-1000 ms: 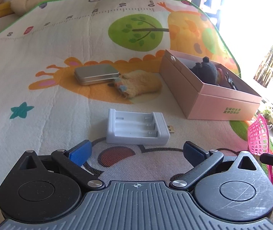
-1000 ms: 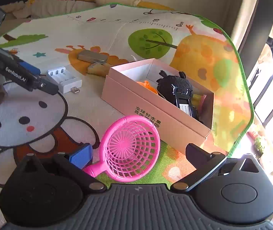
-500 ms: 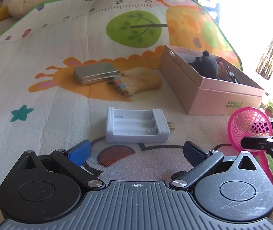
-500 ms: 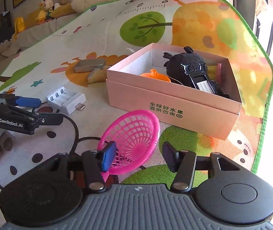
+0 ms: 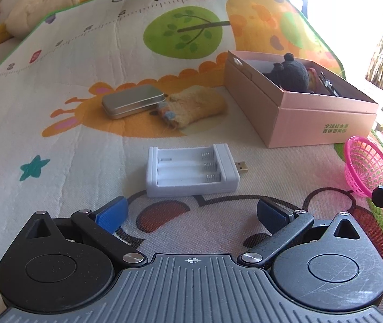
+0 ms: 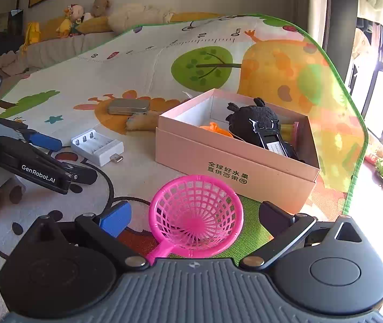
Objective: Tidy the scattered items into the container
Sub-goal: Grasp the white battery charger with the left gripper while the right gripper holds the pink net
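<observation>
From the left wrist view, the left tongs (image 5: 191,212) stand wide open, low over the play mat (image 5: 70,140), with nothing between the blue pads. Just ahead lies the white battery charger (image 5: 192,172), its USB plug pointing right, with bare mat on all sides. Beyond it, a metal tin (image 5: 133,101) touches a yellow plush piece (image 5: 194,106). The pink cardboard box (image 5: 293,113) sits to the right, well apart from the charger, its near corner toward the camera, a black plush toy (image 5: 291,75) inside. The pink toy strainer (image 5: 367,172) shows at the right edge.

From the right wrist view, the right tongs (image 6: 195,215) are spread open with the strainer (image 6: 195,215) lying between the fingers, its handle running back under the body; neither pad touches the basket rim. The box (image 6: 234,161) stands just beyond the strainer, open-topped. The left tongs (image 6: 57,158) sit near the charger (image 6: 97,145). The mat's green edge (image 6: 355,161) runs close behind the box.
</observation>
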{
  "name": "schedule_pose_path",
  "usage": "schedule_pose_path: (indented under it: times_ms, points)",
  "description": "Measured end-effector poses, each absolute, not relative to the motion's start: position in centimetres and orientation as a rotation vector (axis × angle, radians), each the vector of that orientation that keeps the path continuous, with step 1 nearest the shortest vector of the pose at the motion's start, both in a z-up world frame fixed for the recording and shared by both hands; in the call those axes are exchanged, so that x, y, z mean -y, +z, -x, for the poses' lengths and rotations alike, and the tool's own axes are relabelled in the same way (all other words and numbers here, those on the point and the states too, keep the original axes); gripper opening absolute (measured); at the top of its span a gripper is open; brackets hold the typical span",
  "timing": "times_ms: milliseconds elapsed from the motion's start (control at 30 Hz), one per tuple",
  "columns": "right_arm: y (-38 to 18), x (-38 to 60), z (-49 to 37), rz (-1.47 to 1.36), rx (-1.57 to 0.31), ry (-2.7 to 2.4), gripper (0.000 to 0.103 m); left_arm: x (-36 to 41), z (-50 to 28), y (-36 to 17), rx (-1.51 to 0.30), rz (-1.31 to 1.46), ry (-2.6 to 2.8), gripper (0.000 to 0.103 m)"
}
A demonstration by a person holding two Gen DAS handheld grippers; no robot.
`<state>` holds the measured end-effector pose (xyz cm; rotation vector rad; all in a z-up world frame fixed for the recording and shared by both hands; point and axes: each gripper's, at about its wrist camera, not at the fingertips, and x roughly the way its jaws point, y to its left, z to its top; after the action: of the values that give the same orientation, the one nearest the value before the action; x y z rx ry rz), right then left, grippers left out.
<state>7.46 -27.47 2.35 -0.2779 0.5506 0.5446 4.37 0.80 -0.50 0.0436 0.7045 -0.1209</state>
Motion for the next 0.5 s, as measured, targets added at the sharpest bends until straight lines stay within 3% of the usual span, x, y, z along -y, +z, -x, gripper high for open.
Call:
schedule_pose_path:
  times_ms: [100,133,167,500]
  points:
    - [1.5,26.8,-9.0,0.271,-0.577,0.497,0.100,-1.0,-4.3,-0.5,-0.700,-0.030,-0.126,0.103]
    - [1.3,26.7,-9.3,0.272,-0.587,0.497,0.096,-1.1,-4.3,-0.5,-0.699,-0.026,-0.128,0.103]
    - [1.1,26.6,-9.5,0.278,-0.598,0.505,0.083,-1.1,-4.3,-0.4,-0.698,-0.020,-0.129,0.103]
    - [1.7,27.7,-6.6,0.266,-0.562,0.582,0.083,-0.2,-5.8,0.5,-0.649,-0.040,-0.130,0.103]
